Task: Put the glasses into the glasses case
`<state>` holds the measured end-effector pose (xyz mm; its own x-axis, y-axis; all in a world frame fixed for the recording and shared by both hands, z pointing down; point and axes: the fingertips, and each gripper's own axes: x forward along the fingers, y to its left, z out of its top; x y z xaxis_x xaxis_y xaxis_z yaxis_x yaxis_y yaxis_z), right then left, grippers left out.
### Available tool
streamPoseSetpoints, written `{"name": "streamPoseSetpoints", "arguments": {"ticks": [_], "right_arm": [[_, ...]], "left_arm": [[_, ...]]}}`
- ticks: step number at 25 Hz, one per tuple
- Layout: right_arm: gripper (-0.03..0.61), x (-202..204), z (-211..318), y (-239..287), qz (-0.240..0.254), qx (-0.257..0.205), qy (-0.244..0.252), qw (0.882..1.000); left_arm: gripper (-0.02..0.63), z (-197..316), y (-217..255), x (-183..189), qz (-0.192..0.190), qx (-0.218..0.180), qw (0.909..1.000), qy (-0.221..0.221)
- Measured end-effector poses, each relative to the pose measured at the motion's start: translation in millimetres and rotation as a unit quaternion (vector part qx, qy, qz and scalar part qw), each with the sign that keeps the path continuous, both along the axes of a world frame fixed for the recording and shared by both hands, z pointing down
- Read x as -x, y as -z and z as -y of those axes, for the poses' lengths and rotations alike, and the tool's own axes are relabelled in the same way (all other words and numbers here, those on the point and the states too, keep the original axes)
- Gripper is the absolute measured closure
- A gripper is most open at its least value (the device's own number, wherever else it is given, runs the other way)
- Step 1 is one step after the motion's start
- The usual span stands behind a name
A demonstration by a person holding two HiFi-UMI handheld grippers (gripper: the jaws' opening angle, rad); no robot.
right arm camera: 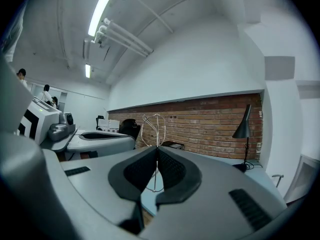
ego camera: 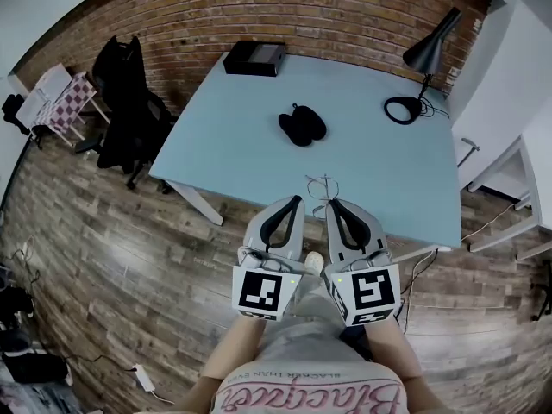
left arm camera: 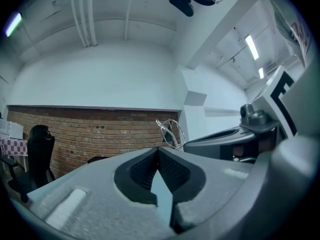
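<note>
Brick wall (ego camera: 302, 7) at back, wood floor, pale blue table (ego camera: 259, 158). Black glasses case (ego camera: 302, 127) sits mid-table, looks open, w/ bare tabletop btwn it & the grippers. Black box (ego camera: 254, 59) is at its 11 o'clock, desk lamp (ego camera: 424, 72) at 2, and a black chair (ego camera: 129, 102) at 9, off the table. Right gripper (ego camera: 332, 203) pinches the thin wire glasses (right arm camera: 153, 129) over the table's 6 o'clock edge. Left gripper (ego camera: 297, 199) is just beside it, jaws pressed together, empty.

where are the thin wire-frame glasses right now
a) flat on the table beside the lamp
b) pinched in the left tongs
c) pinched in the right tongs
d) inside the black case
c: the right gripper view shows the thin wire-frame glasses clamped between the right tongs, while the open black glasses case lies apart from them, farther out on the light blue table.
</note>
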<state>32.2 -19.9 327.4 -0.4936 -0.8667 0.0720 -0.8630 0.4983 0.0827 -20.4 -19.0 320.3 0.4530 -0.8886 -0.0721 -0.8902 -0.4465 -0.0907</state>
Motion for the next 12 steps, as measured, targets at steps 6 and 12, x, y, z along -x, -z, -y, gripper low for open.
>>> {"name": "streamPoseSetpoints", "arguments": {"ticks": [6, 12], "right_arm": [[0.565, -2, 77, -6, -0.003, 0.014, 0.004, 1.000], [0.565, -2, 162, -14, -0.008, 0.034, 0.019, 0.999]], "left_arm": [[0.609, 73, -4, 1, 0.012, 0.010, 0.9998, 0.009], [0.609, 155, -13, 2, 0.020, 0.028, 0.9992, 0.021]]}}
